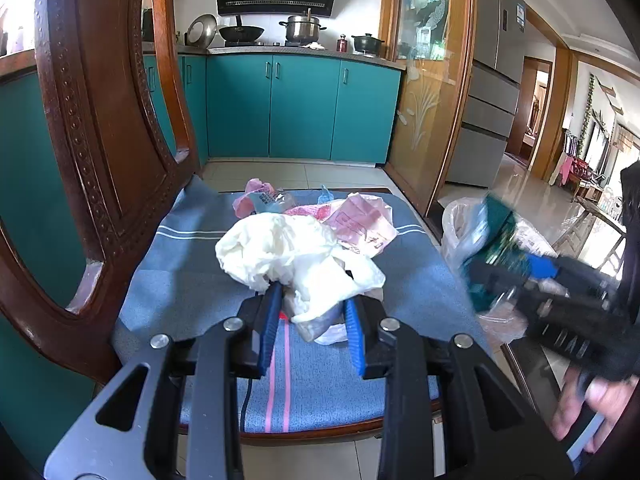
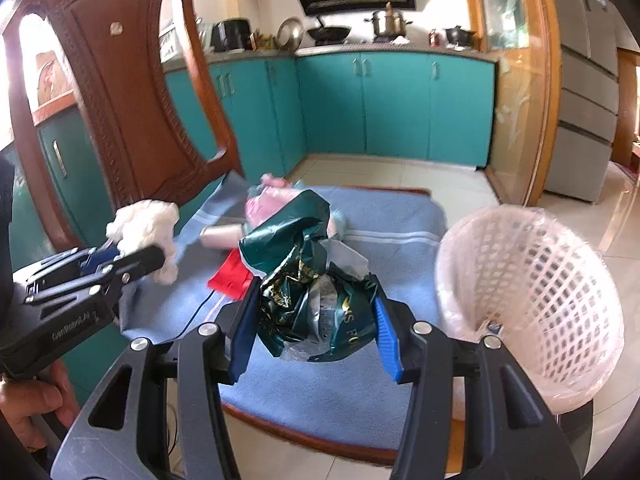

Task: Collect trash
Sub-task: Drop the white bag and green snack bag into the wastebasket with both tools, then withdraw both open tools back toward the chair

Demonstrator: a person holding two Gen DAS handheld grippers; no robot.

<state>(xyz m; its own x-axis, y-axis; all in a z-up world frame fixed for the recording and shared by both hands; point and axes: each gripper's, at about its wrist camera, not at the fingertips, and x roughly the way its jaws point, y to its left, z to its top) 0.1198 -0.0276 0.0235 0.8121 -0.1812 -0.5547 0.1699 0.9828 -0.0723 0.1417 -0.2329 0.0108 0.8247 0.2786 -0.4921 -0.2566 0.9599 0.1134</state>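
A crumpled white plastic bag (image 1: 296, 256) is pinched by the left gripper (image 1: 312, 320), whose blue pads (image 1: 269, 316) are pressed into its soft folds. The bag is held up just above the blue chair cushion (image 1: 180, 280). A crumpled dark green foil wrapper (image 2: 316, 300) is pinched by the right gripper (image 2: 316, 320) — the pads are set wider here because the bundle is fatter. It is held near the pink mesh basket (image 2: 532, 288), which is lined with a clear bag and stands just beside the cushion, on its right side.

More trash is left on the cushion: pink printed bags (image 1: 360, 224) at its far edge and a red scrap (image 2: 230, 276) near its middle.

All of this trash is judged to be very light, soft and squashy. The foil is likely slippery and springy, so it could slide out if the squeeze is eased too soon. Each piece is best taken at its thickest bunch of folds, not at a thin loose edge — a thin edge may slip or tear. Nothing here is breakable, so a firm squeeze can be used.
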